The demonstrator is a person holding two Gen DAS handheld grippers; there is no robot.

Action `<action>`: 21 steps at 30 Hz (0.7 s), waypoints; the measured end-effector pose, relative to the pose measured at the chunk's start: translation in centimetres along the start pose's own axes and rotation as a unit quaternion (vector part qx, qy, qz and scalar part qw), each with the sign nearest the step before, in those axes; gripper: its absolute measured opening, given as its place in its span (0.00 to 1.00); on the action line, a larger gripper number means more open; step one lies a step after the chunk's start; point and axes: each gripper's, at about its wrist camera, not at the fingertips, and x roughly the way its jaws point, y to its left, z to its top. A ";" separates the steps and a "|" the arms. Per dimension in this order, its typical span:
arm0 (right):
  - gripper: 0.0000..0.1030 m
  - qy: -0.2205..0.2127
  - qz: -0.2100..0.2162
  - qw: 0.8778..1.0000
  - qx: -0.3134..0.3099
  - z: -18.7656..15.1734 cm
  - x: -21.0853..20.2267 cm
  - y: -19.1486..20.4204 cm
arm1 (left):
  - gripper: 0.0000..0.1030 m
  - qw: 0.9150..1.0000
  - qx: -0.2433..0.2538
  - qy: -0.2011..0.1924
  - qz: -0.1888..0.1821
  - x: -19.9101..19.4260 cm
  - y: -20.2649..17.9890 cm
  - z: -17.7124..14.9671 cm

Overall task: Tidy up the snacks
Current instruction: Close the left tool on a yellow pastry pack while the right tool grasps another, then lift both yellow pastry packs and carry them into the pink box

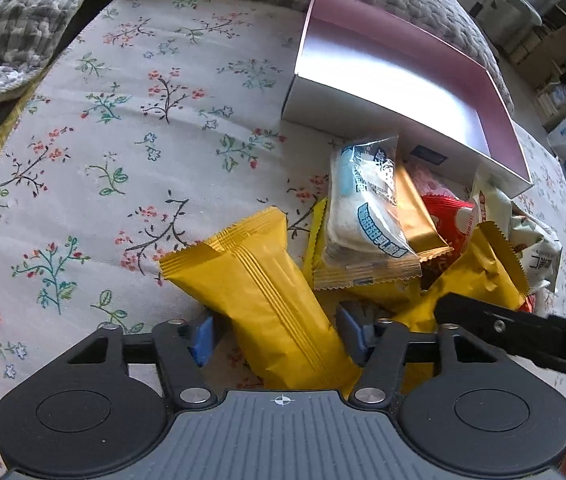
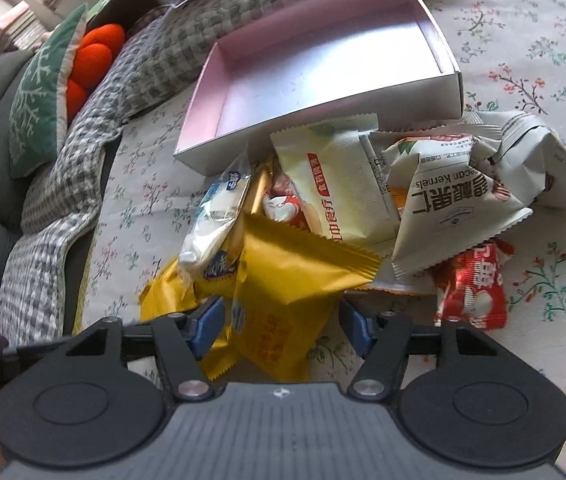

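Left claw (image 1: pixel 279 332): jaws flanking yellow packet (image 1: pixel 259 292), contact unclear. Right claw (image 2: pixel 283 322): likewise around gold packet (image 2: pixel 287 276). Pinch mid-body; box (image 1: pixel 403 92) at one o'clock.

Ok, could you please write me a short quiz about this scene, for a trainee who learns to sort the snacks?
1. True or false: the pink-lined white cardboard box holds no snack yet.
2. What lies between the fingers of the left hand-held gripper?
A. a long yellow foil packet
B. a red round tin
C. a green glass bottle
3. Short answer: what colour is the crinkled foil packet between the fingers of the right hand-held gripper?

Key: 1 true; 2 A; 3 yellow.
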 end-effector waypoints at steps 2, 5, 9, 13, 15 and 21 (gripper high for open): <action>0.56 -0.002 -0.002 1.000 0.009 0.0 0.3 -0.1 | 0.50 1.000 -0.001 -0.006 0.005 -0.1 0.0 0.0; 0.53 -0.002 -0.003 1.000 0.019 0.0 0.7 -0.2 | 0.43 1.000 -0.005 -0.010 0.009 -0.1 0.2 0.0; 0.45 -0.001 -0.014 1.000 0.013 -0.2 0.9 0.1 | 0.39 1.000 -0.005 -0.011 0.011 -0.2 0.4 0.0; 0.41 -0.002 -0.015 1.000 0.013 -0.3 0.8 -0.1 | 0.35 1.000 -0.003 -0.013 0.012 -0.3 0.3 -0.1; 0.35 -0.001 -0.014 1.000 0.013 -0.3 0.8 -0.1 | 0.34 1.000 0.003 -0.015 0.014 -0.5 0.2 -0.1; 0.32 -0.008 -0.011 1.000 0.005 -0.2 0.2 0.2 | 0.32 0.999 0.013 -0.028 0.010 -1.5 0.2 -0.1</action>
